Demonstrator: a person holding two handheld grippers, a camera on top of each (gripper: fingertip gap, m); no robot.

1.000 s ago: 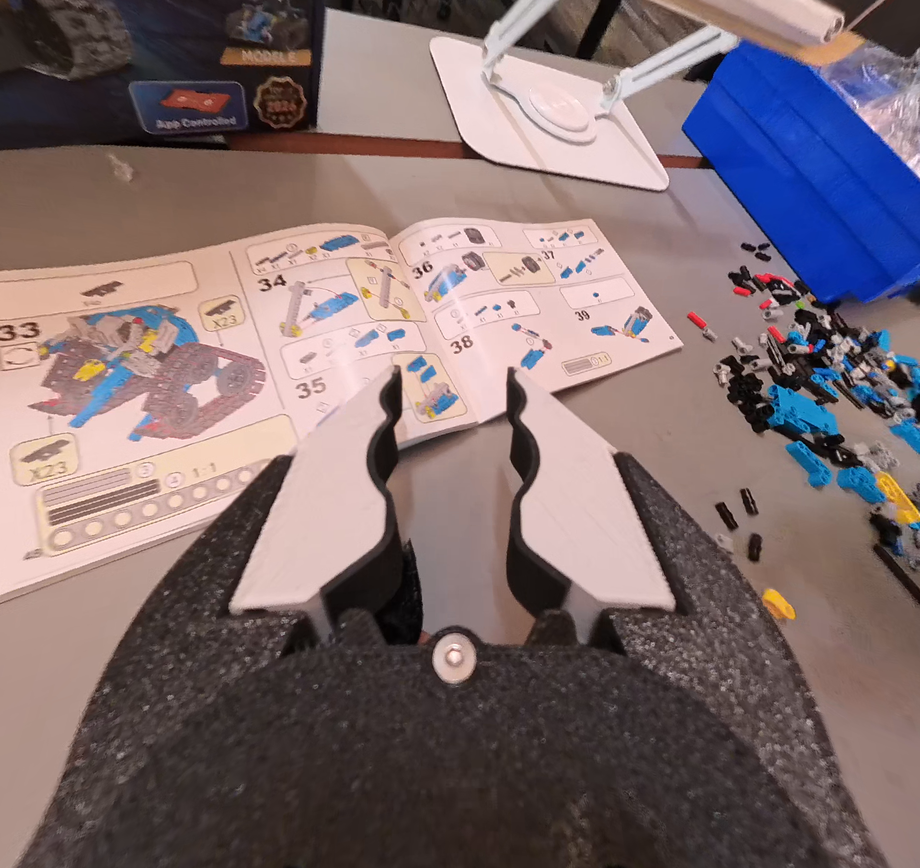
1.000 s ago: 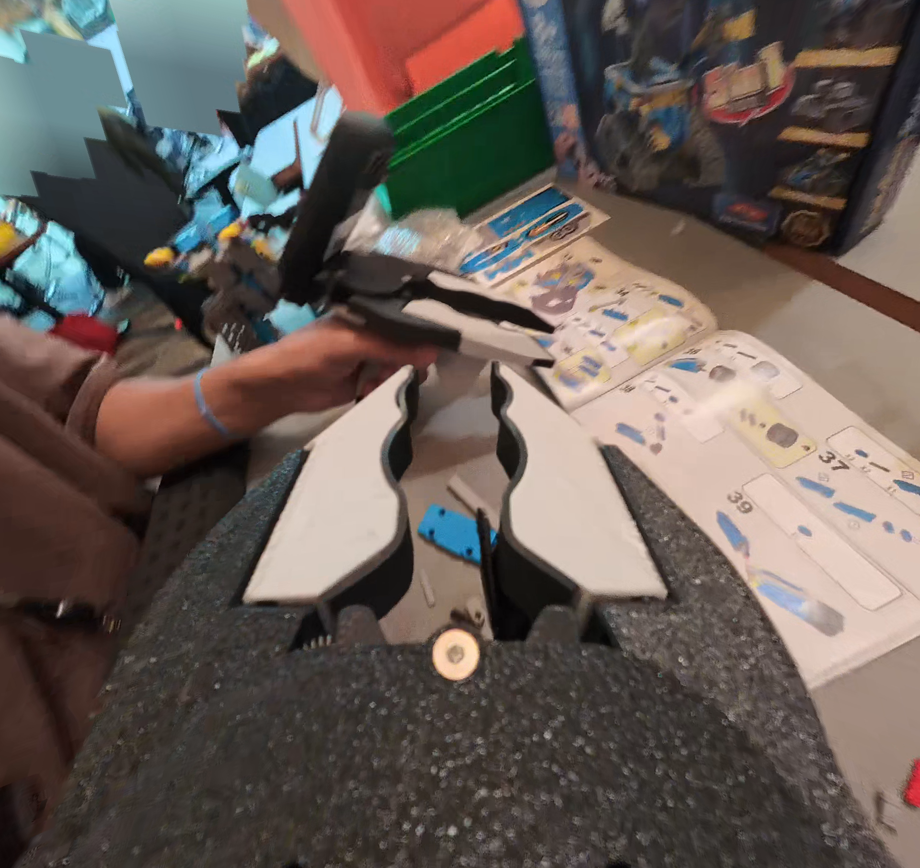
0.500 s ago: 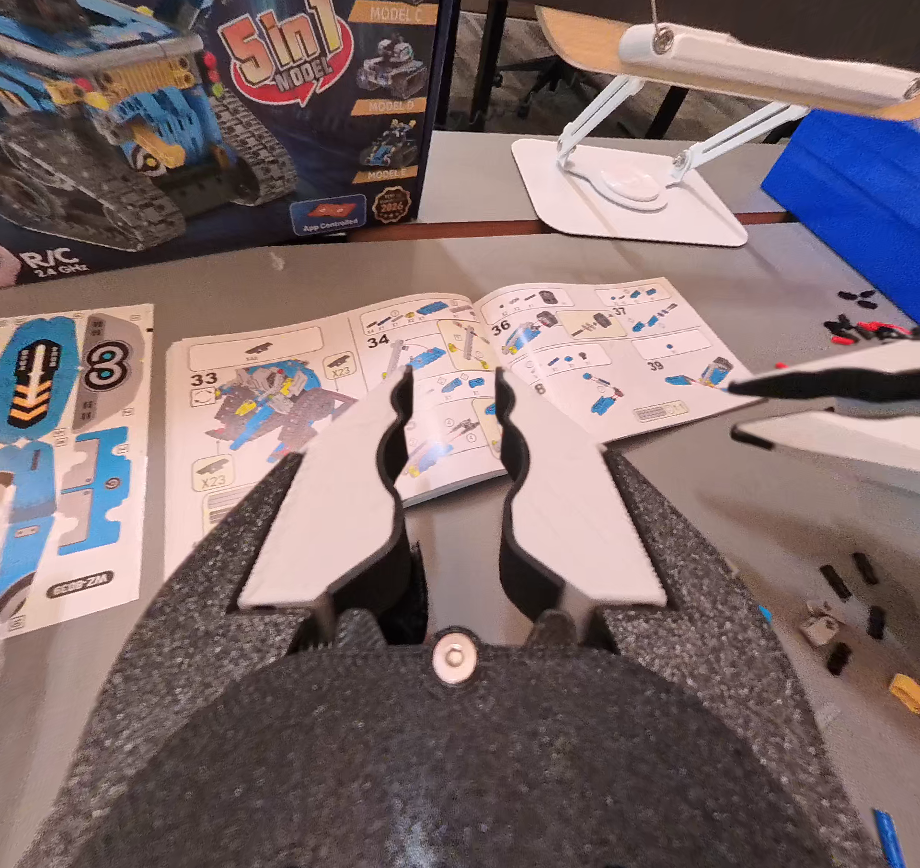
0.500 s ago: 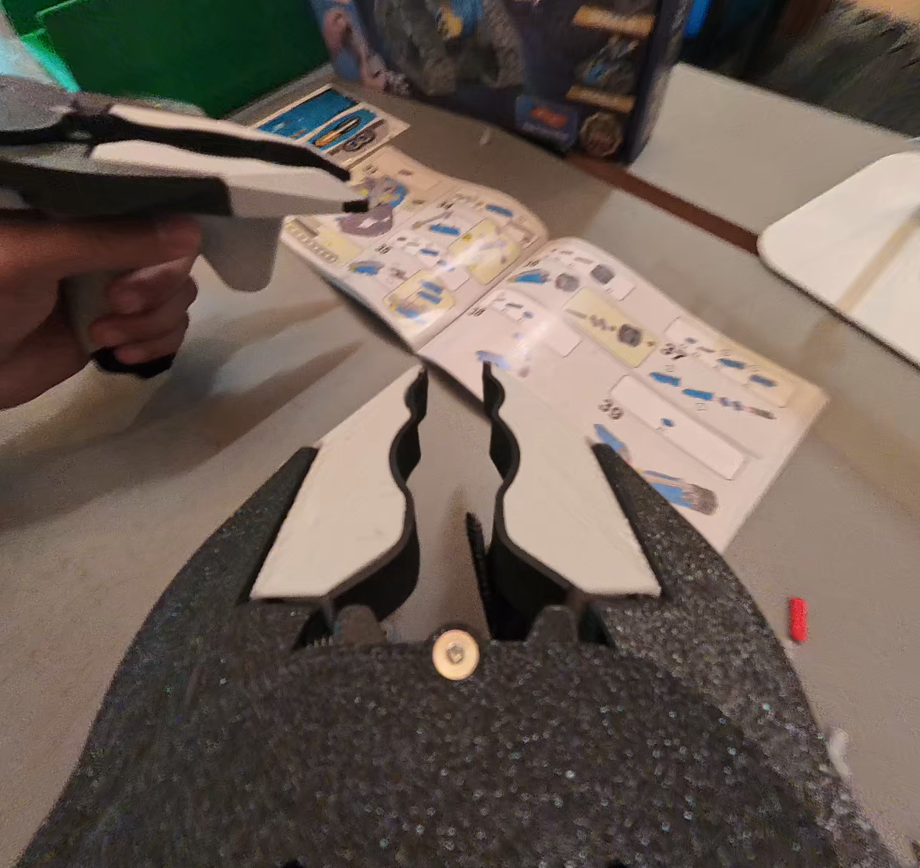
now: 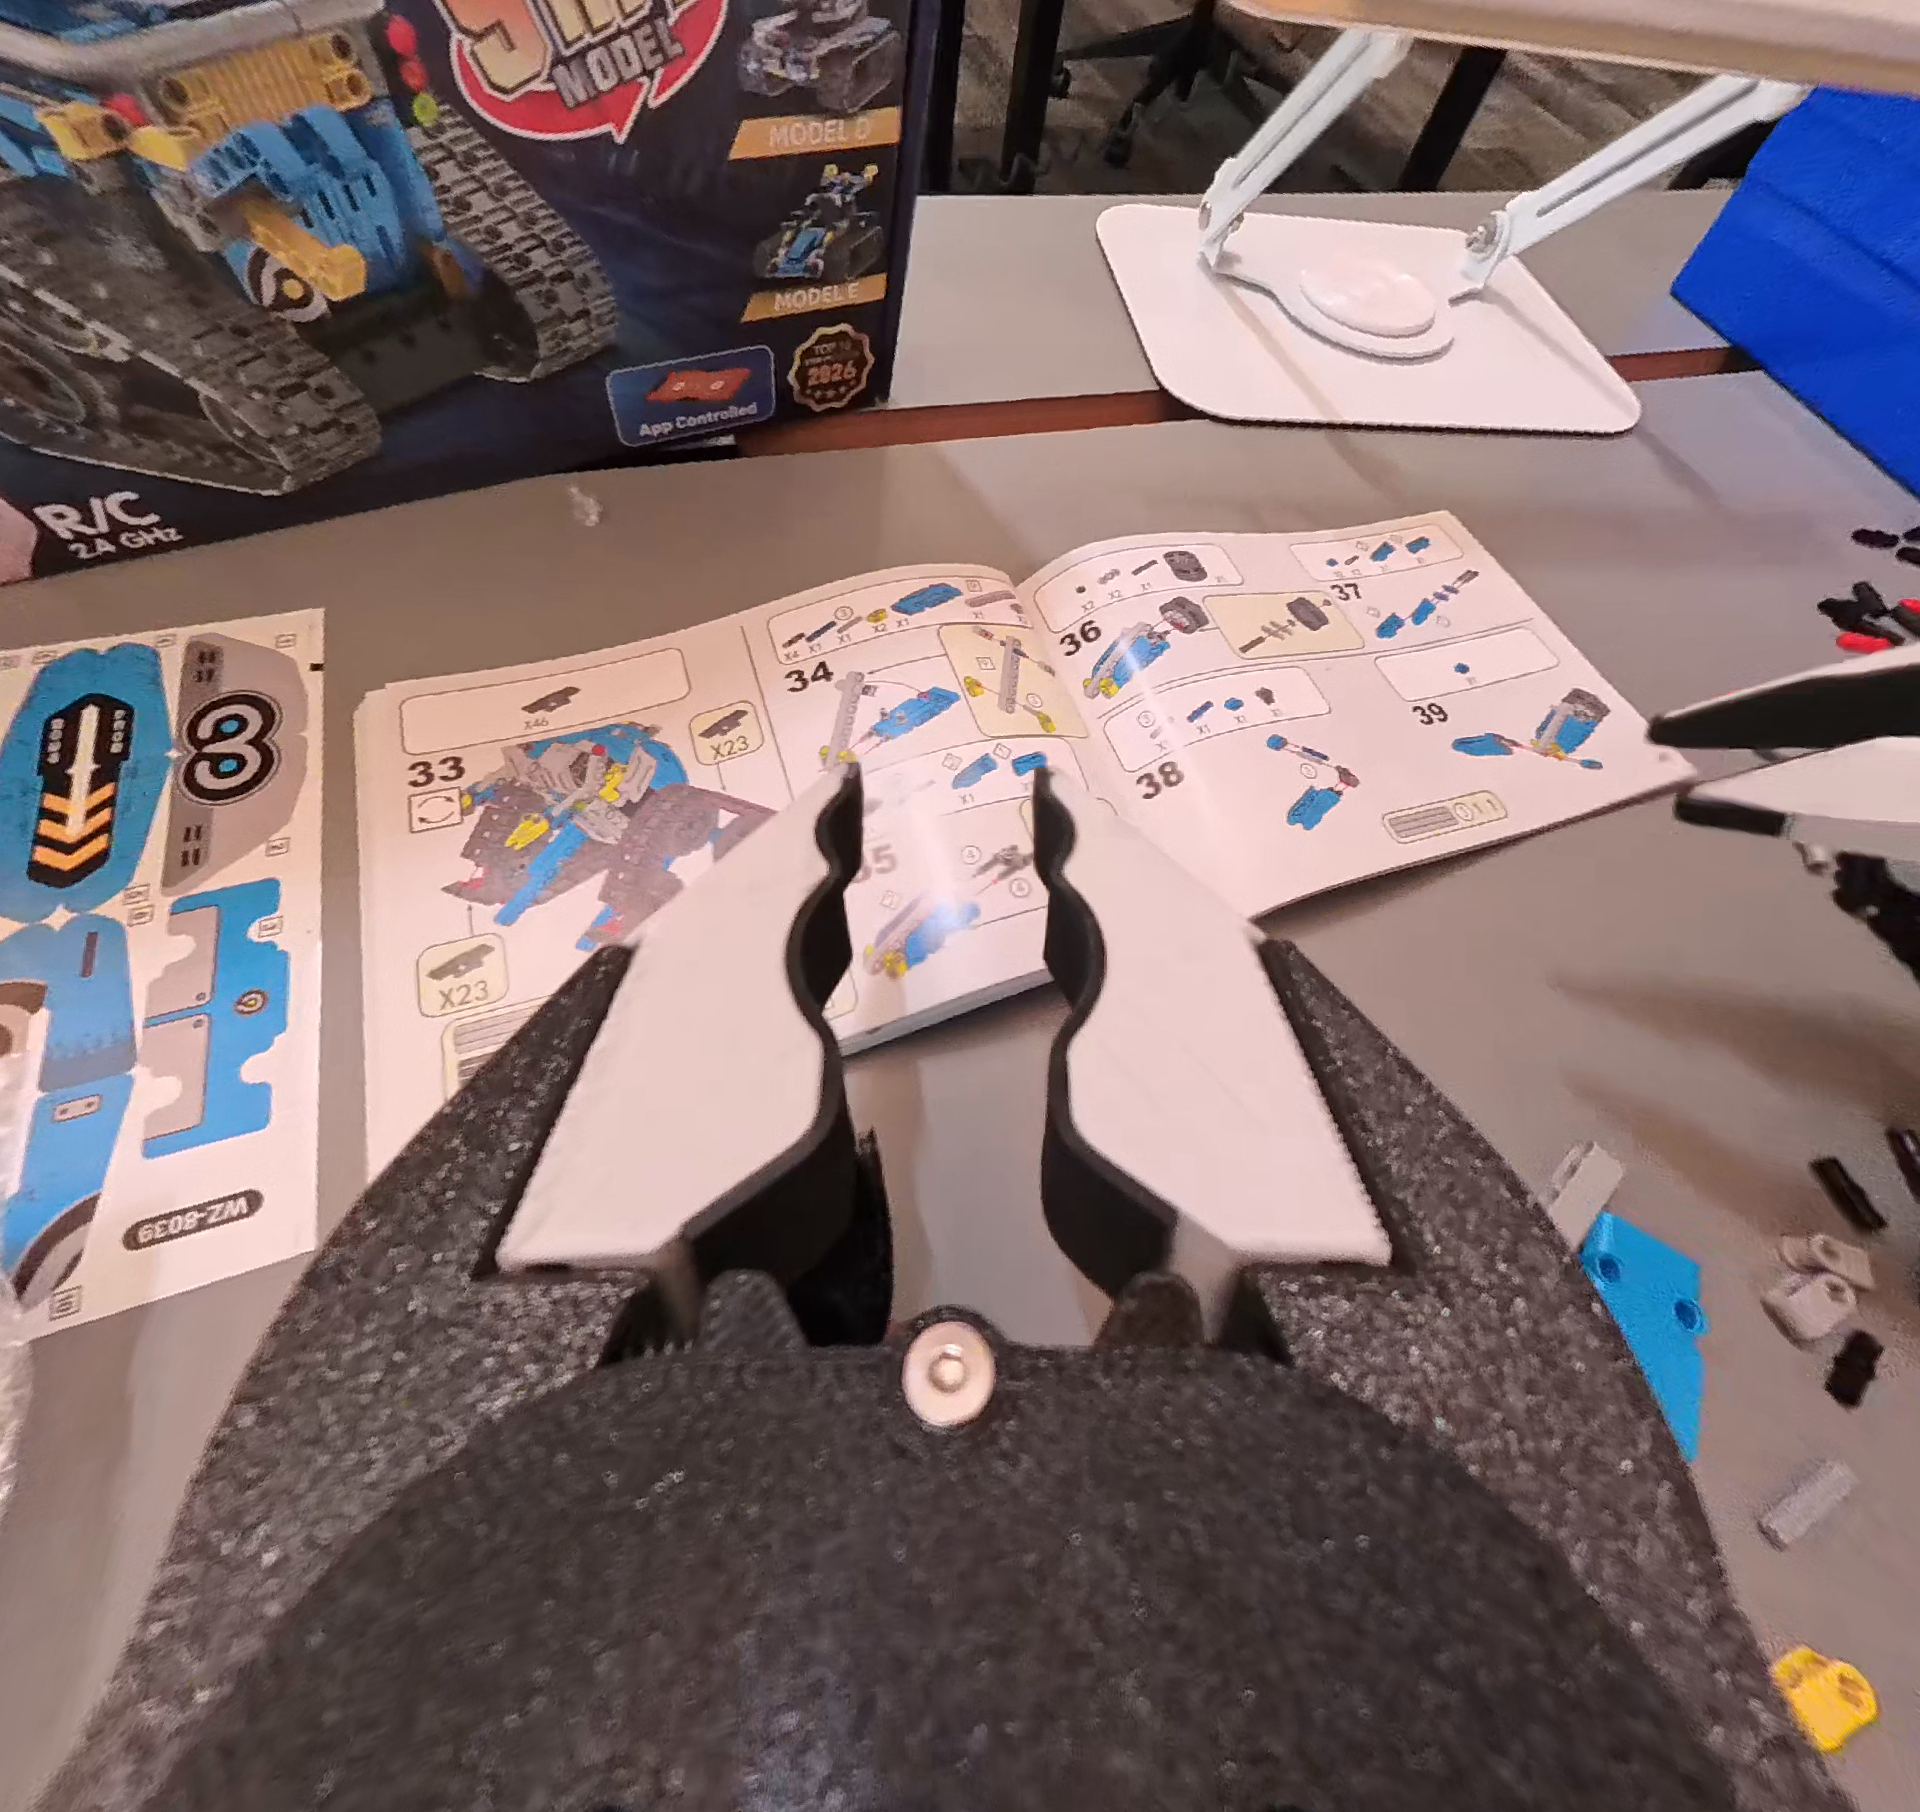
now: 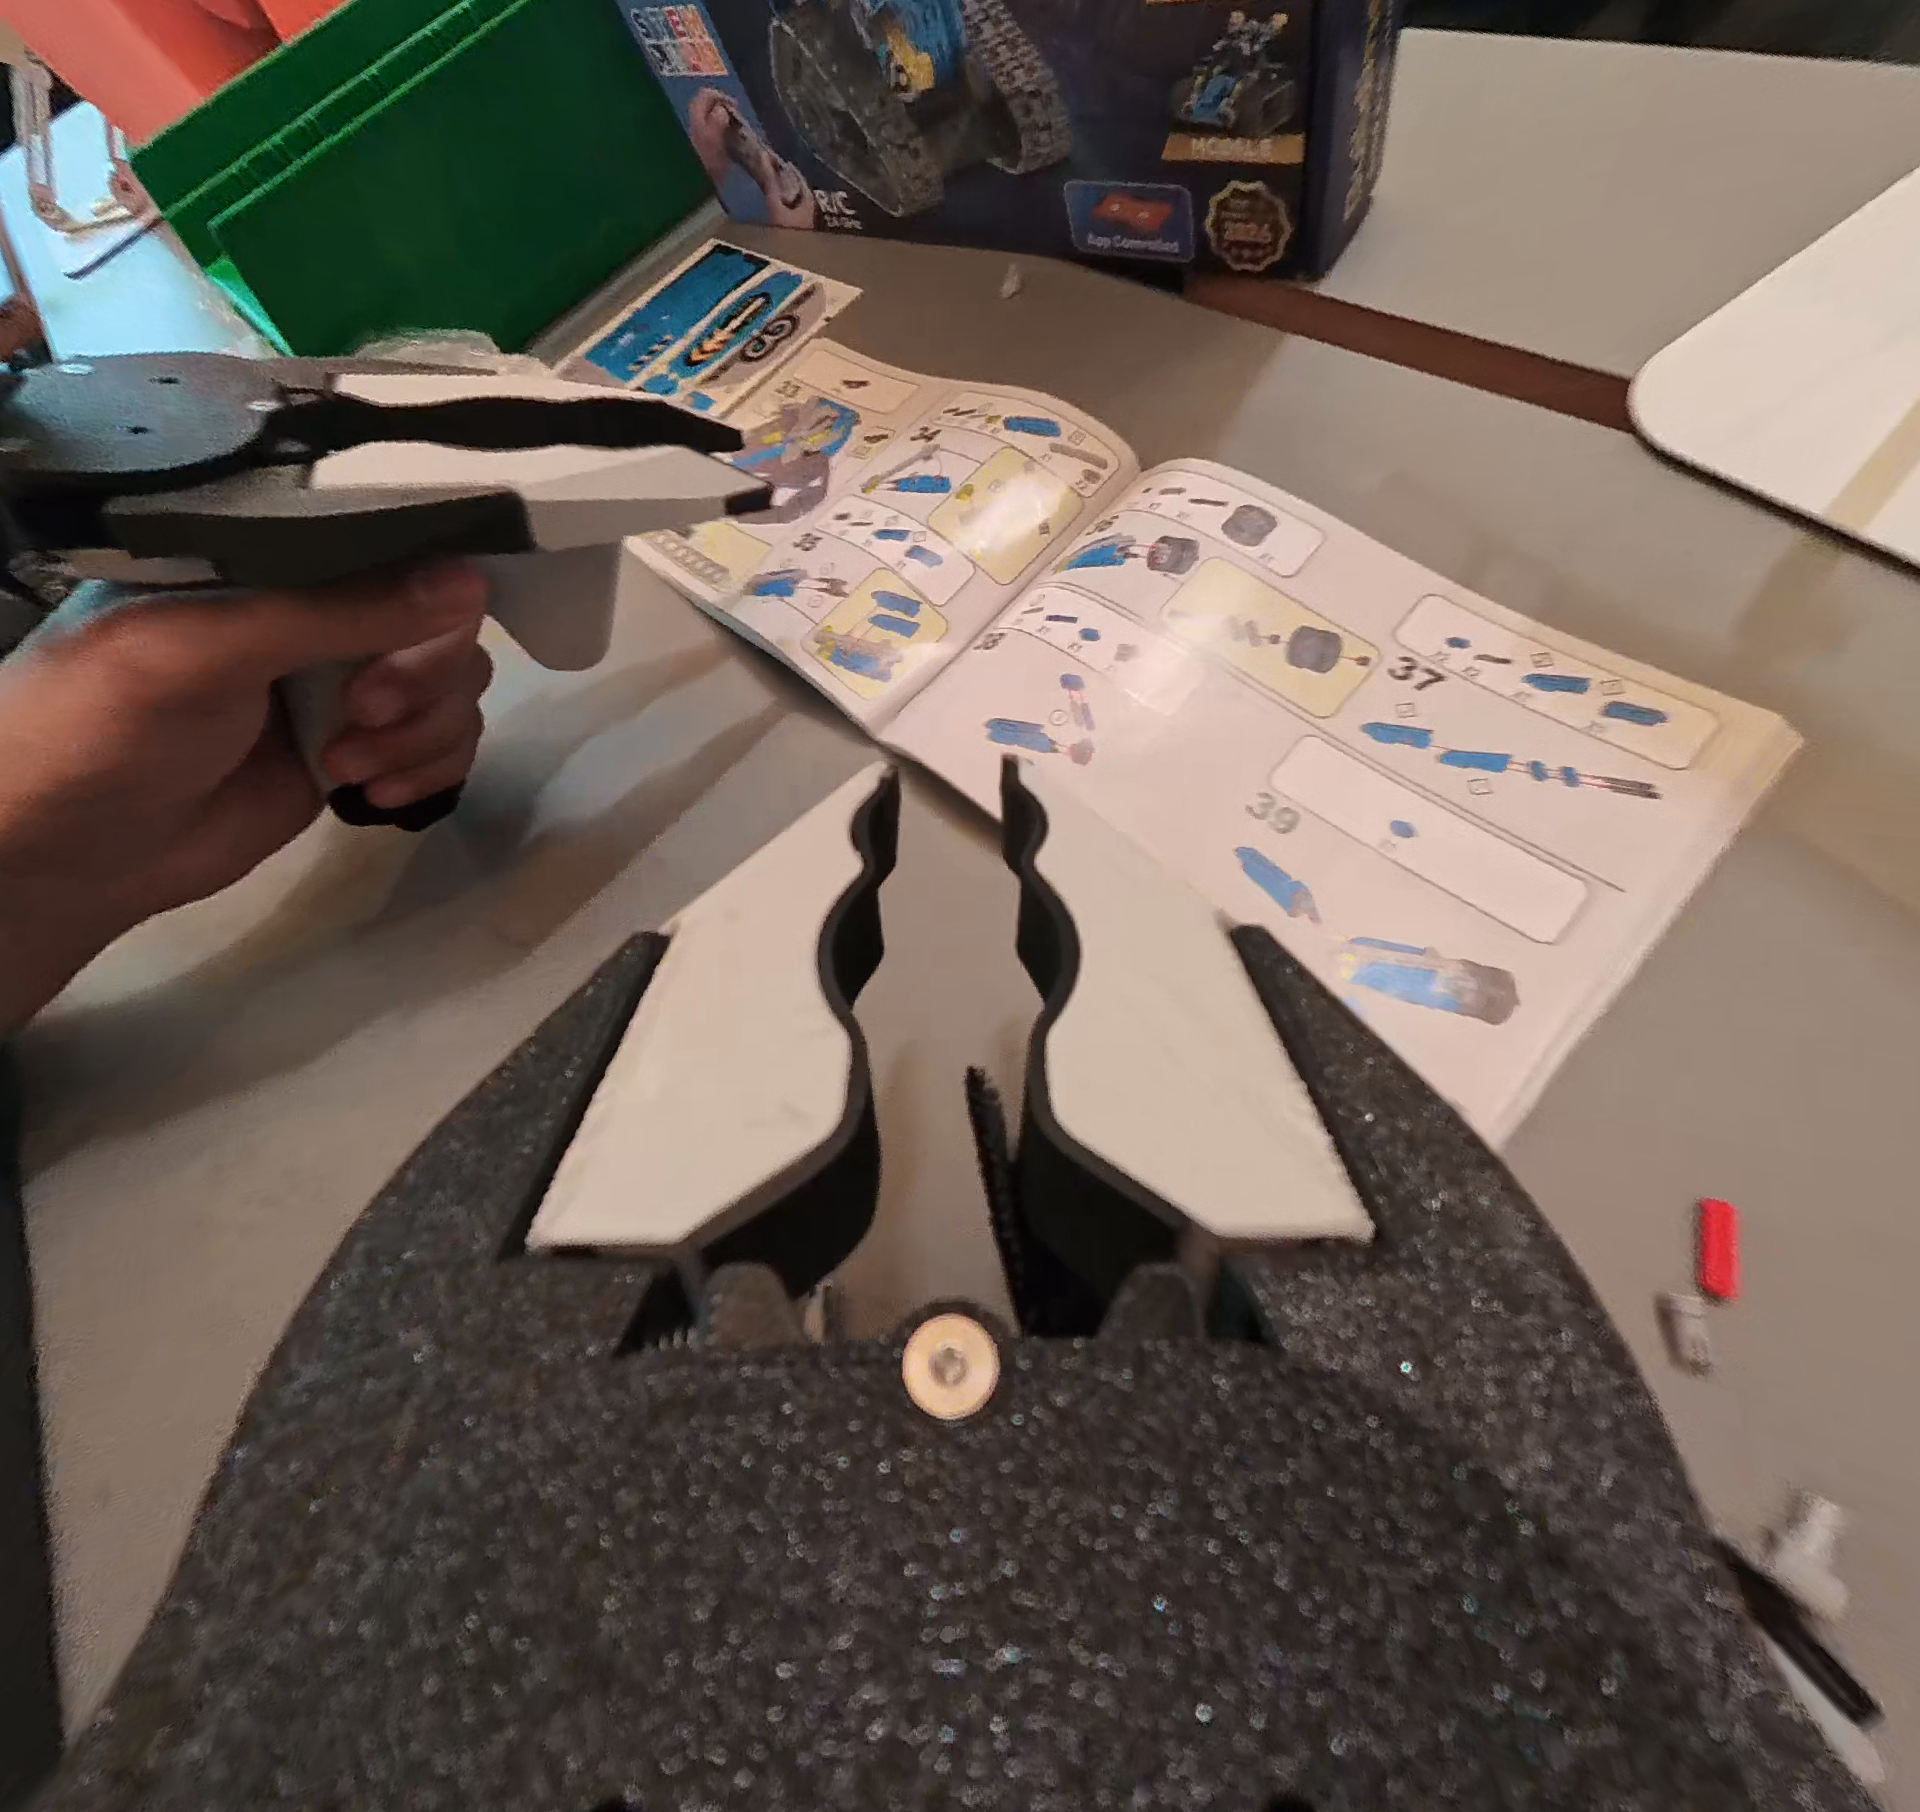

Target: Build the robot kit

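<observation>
While both empty grippers, left [image 5: 940, 786] and right [image 6: 948, 775], gape, a printed instruction booklet [image 5: 1195, 723] lies beneath.

Quick head count of what's lying around the two claws

One open paper instruction booklet [image 5: 1039, 723] right ahead of the left claw's tips, one blue-and-white sticker sheet [image 5: 156, 931] off to its left, one dark printed cardboard toy box [image 5: 468, 183] beyond that, one white flat-based stand [image 5: 1351, 328] farther ahead to the right, one bright blue plastic bin [image 5: 1818, 276] far right. Close by its right side: one flat blue plastic plate [image 5: 1647, 1305], one small yellow connector piece [image 5: 1823, 1695], a few grey and black bits too blurry to count. By the right claw's right side, one little red peg [image 6: 1716, 1248]; one green plastic bin [image 6: 416, 152] far ahead-left.
</observation>
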